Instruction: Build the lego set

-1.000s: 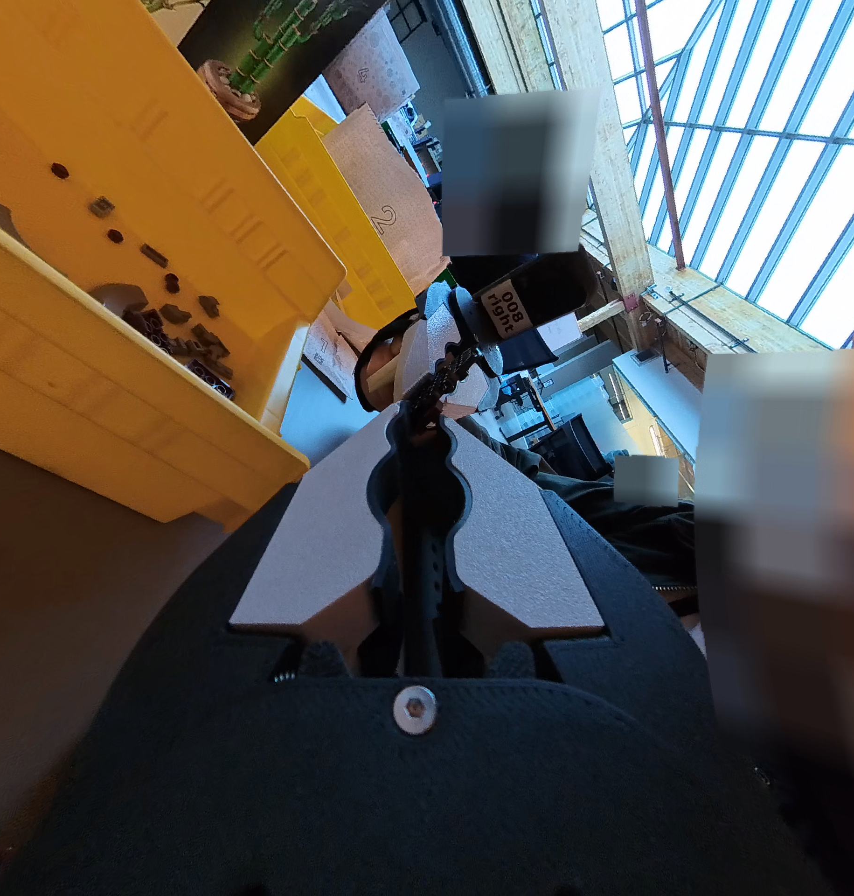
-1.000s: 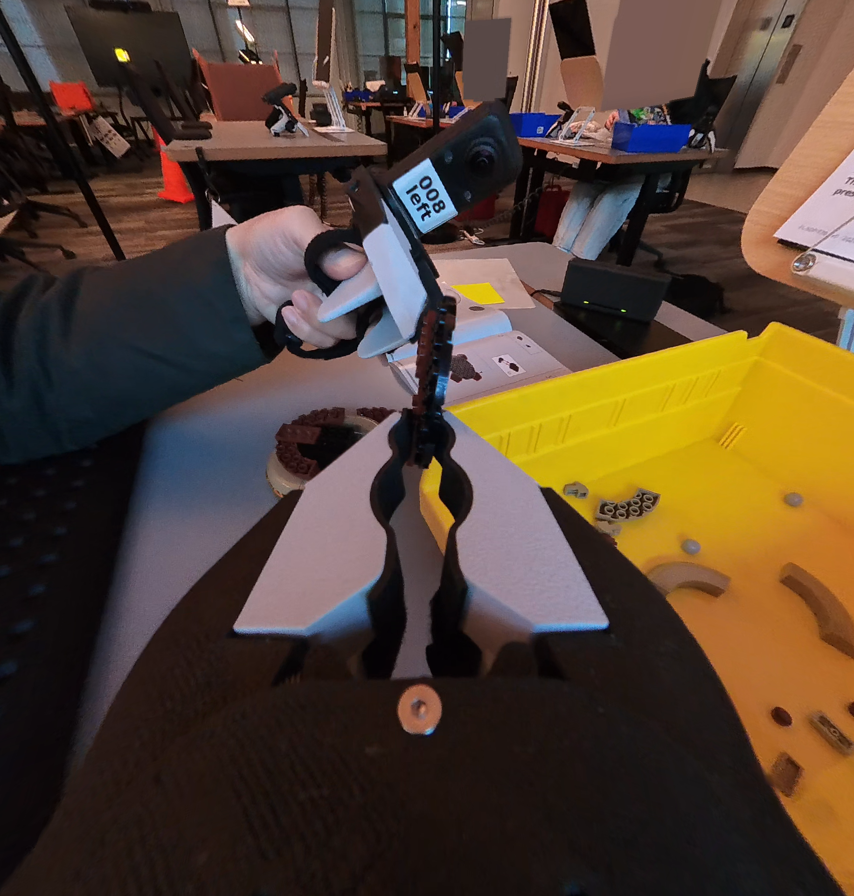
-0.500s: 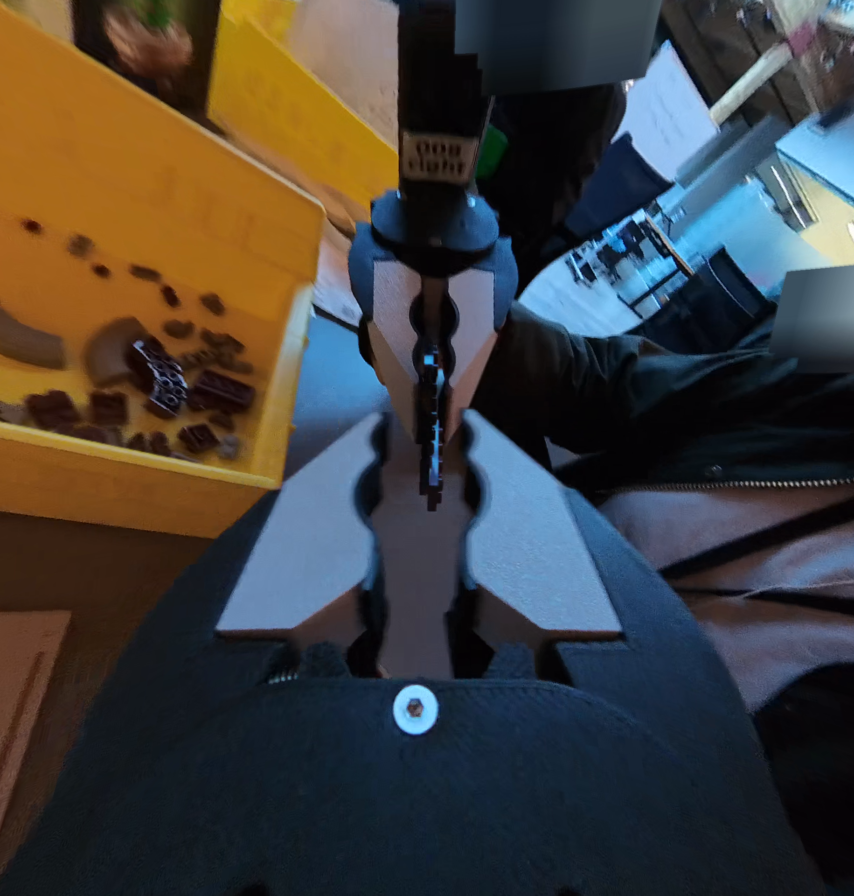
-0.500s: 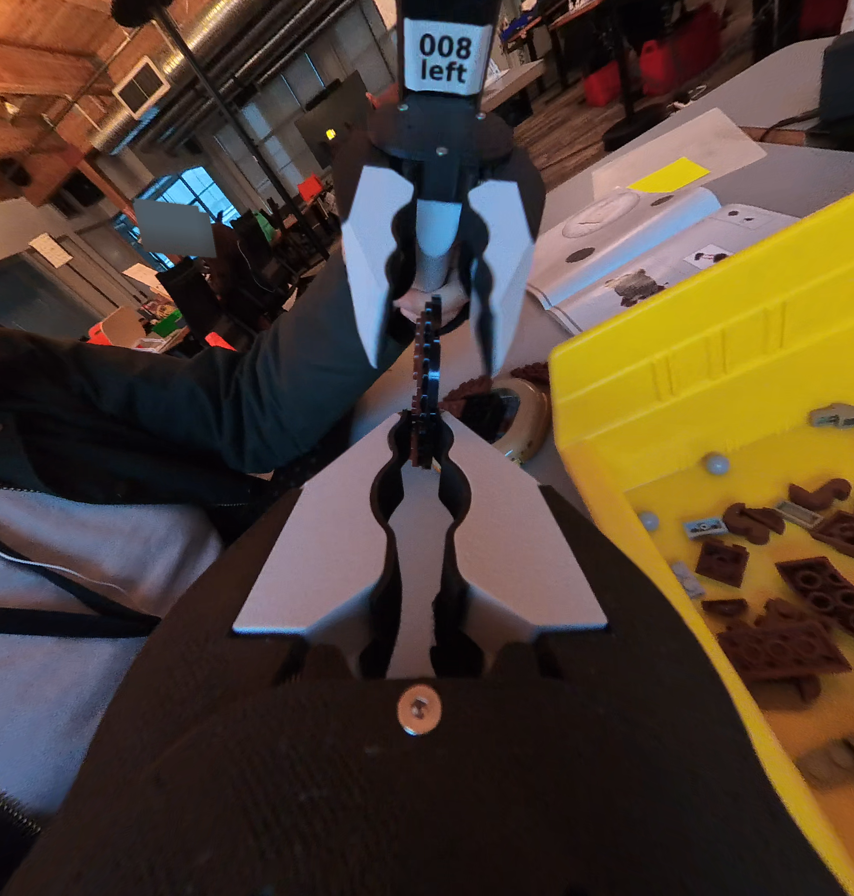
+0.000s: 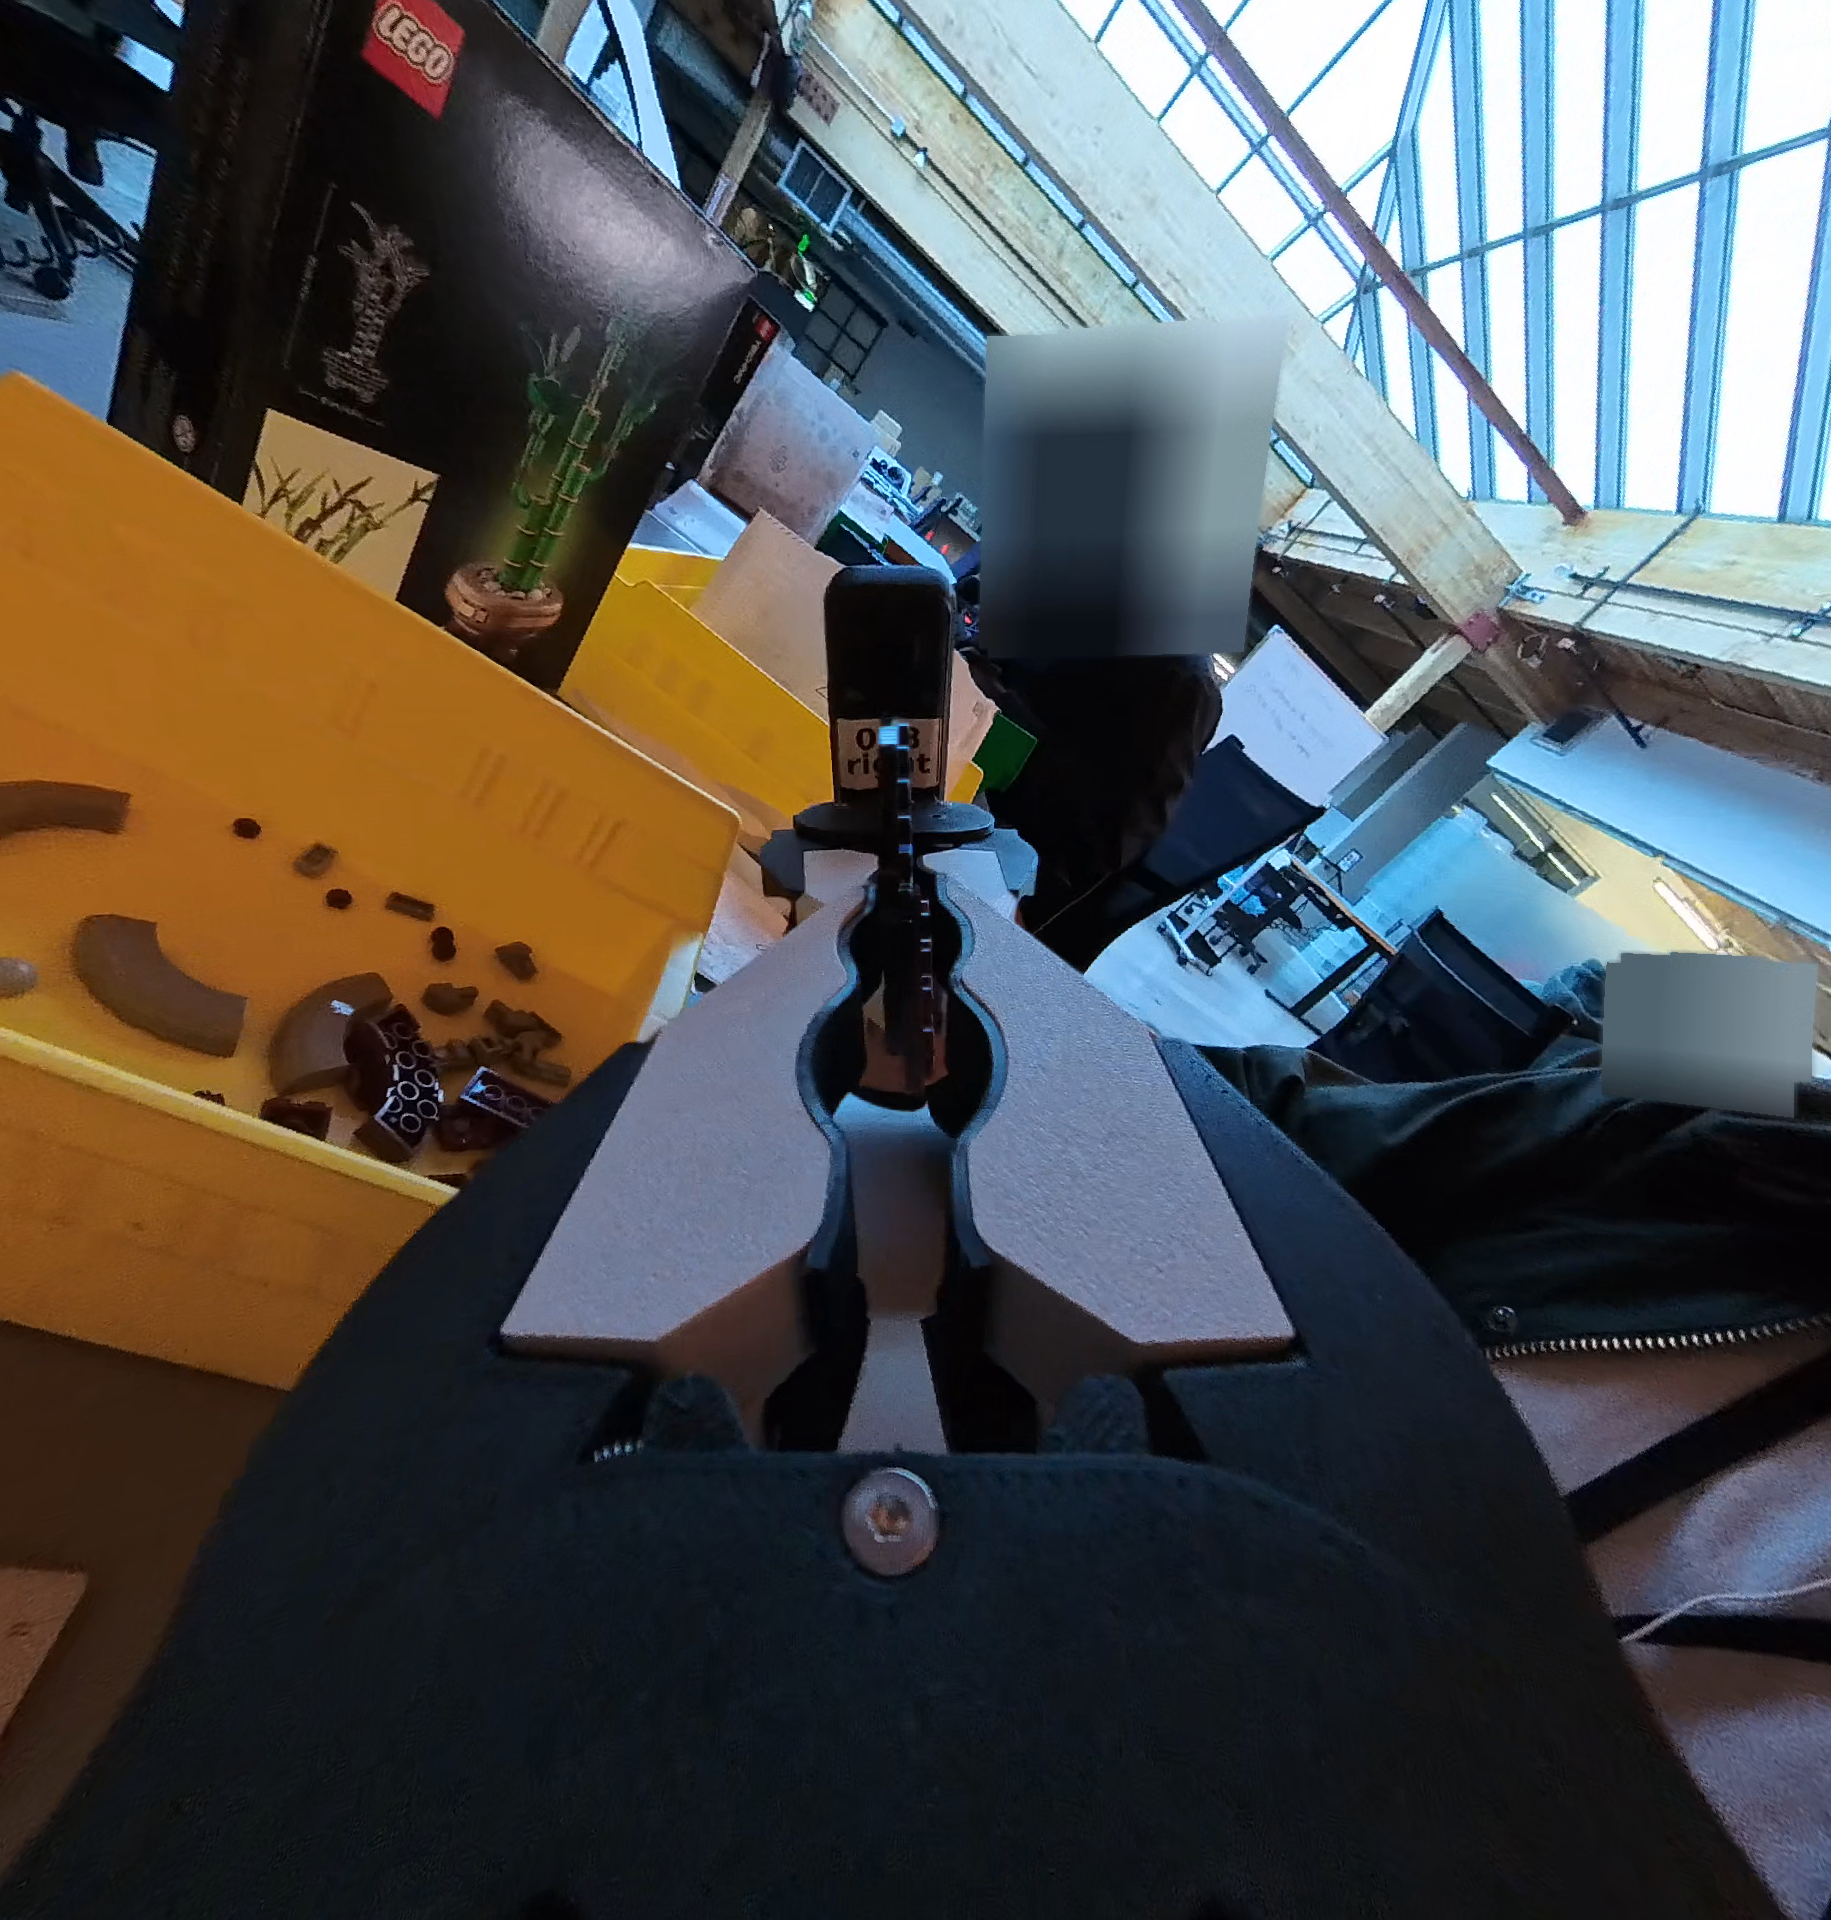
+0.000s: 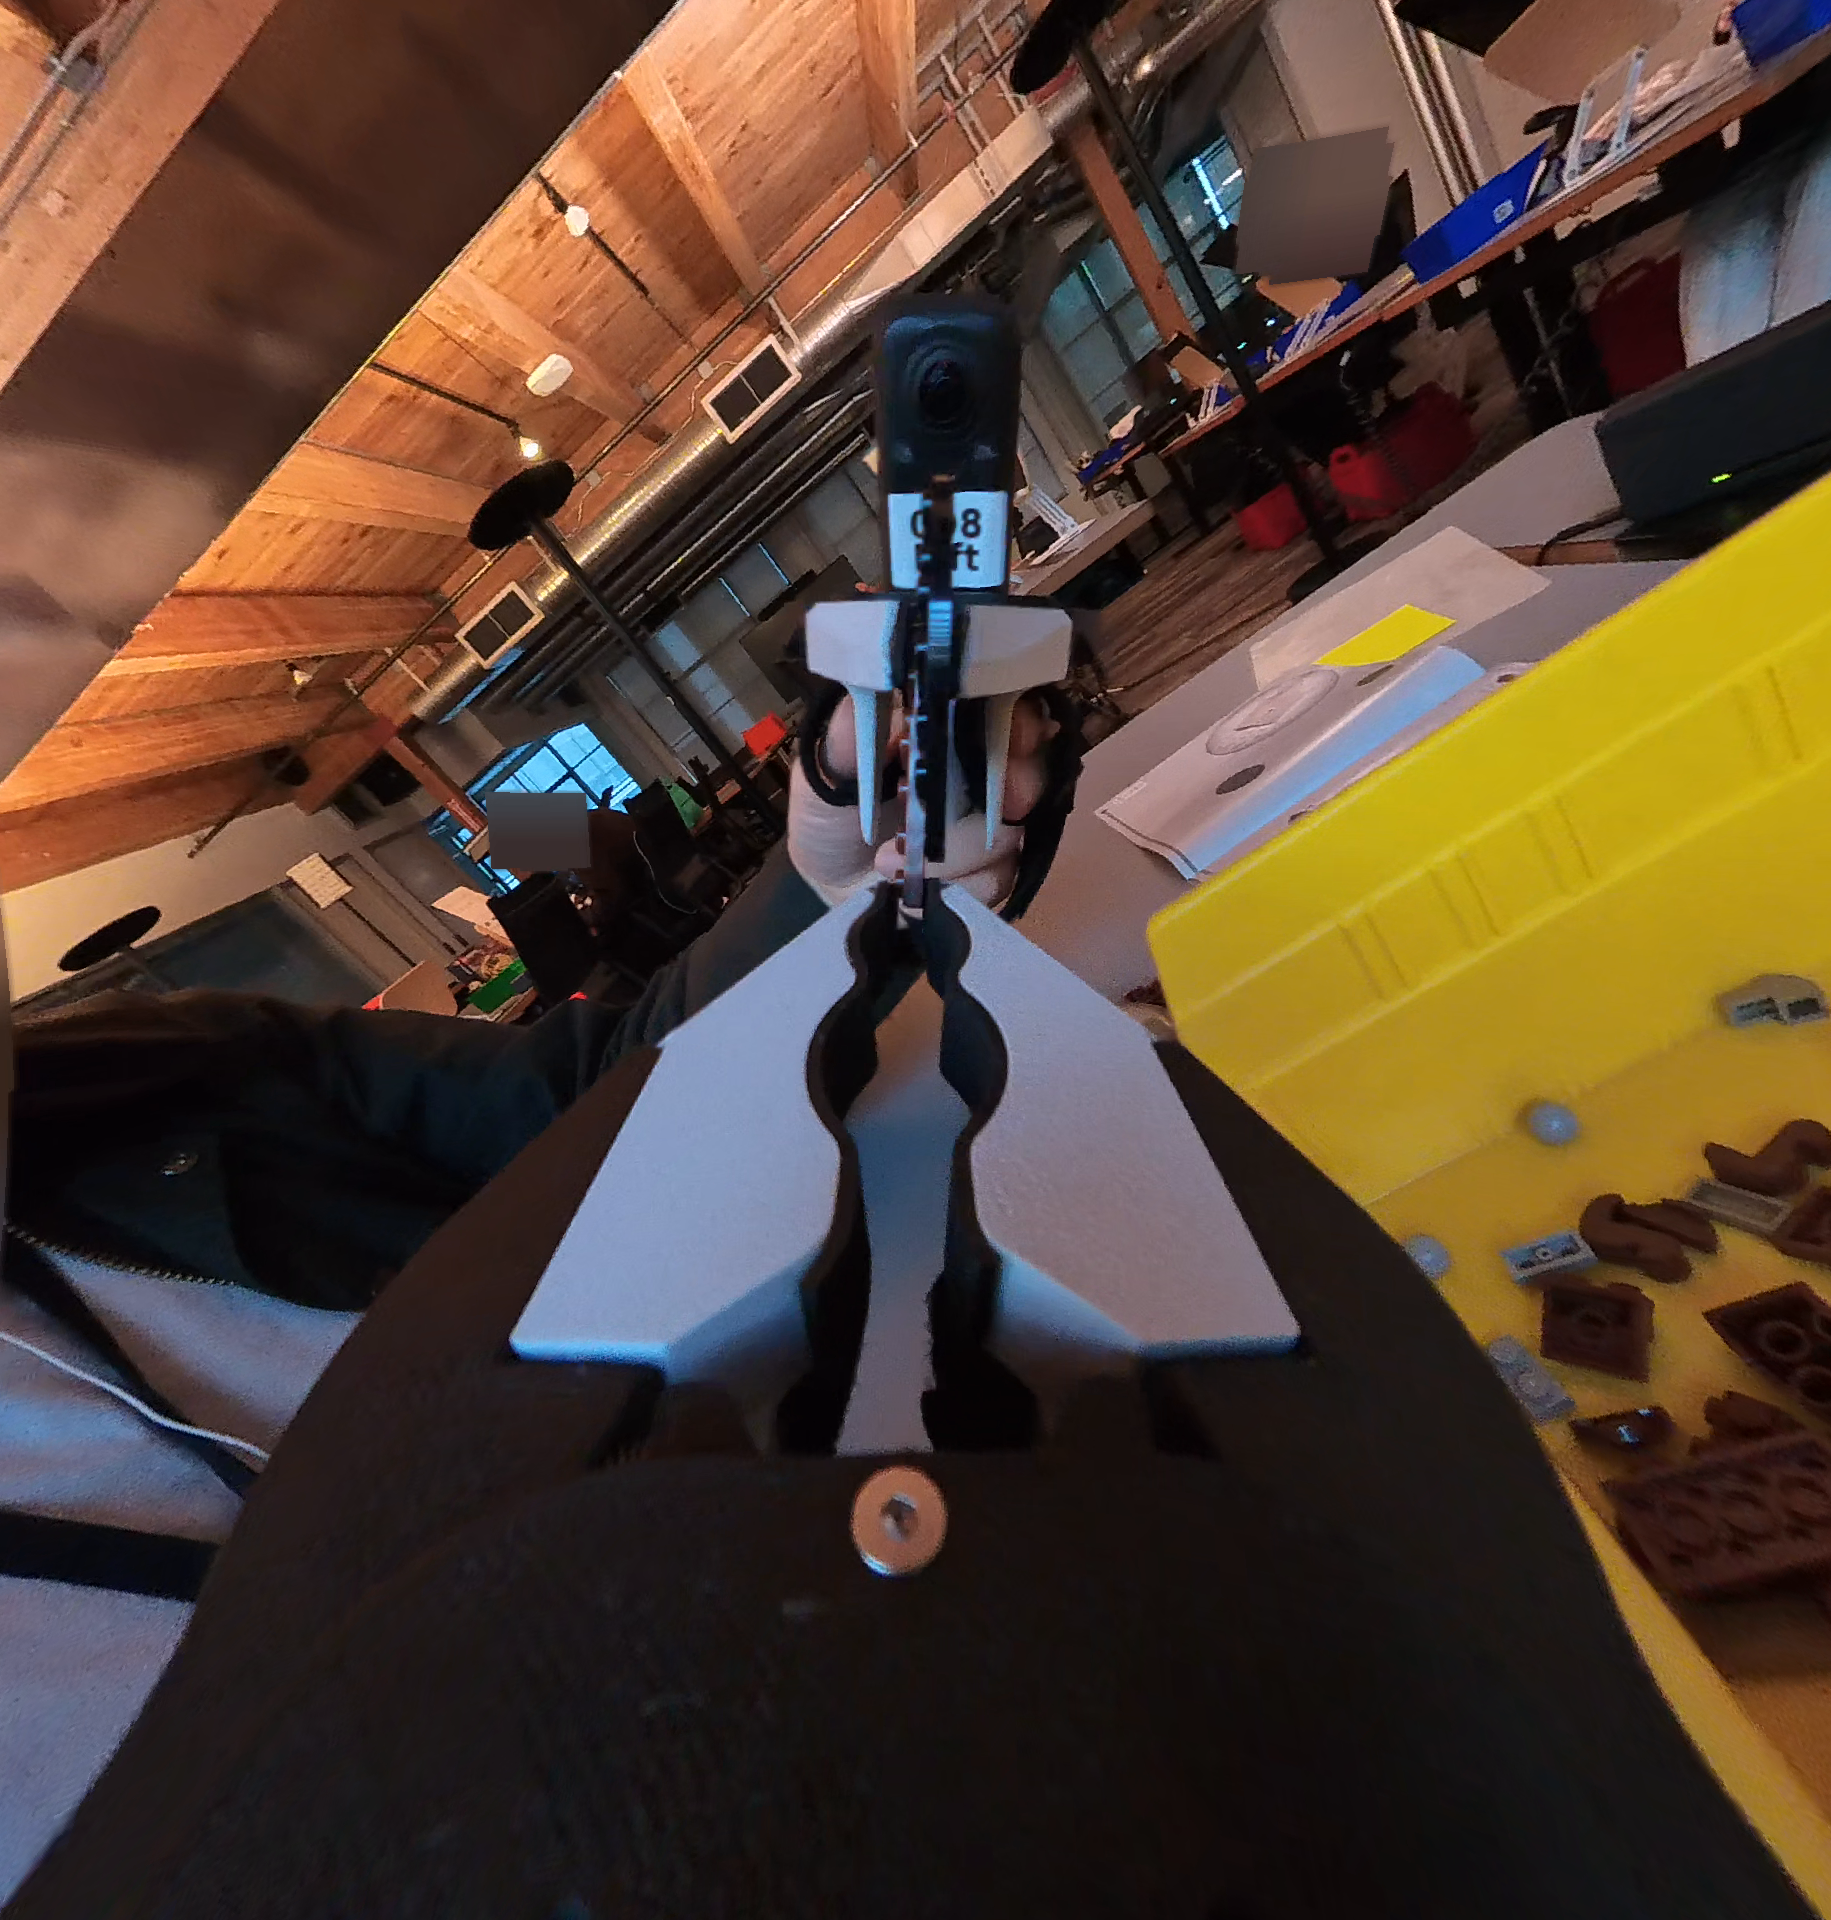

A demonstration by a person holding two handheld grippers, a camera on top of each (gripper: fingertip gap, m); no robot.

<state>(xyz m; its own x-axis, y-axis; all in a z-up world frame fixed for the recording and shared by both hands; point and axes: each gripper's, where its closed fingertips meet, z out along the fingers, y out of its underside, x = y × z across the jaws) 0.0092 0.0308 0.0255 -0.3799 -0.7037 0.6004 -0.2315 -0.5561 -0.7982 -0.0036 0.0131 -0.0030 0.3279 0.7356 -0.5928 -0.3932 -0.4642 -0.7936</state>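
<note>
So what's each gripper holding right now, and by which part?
Both grip one thin dark brick strip edge-on: right gripper pinches one end, left gripper the other.

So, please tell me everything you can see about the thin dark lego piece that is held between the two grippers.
The lego piece is a thin, dark brown, plastic-looking strip seen almost edge-on, with a bumpy, toothed outline of studs along its length. It stands in the air between the two tools, over neither the table nor the yellow bin. The right hand-held gripper pinches its near end at the fingertips. Its far end reaches between the fingers of the left hand-held gripper, which looks closed around it. Nothing else touches it.
</note>
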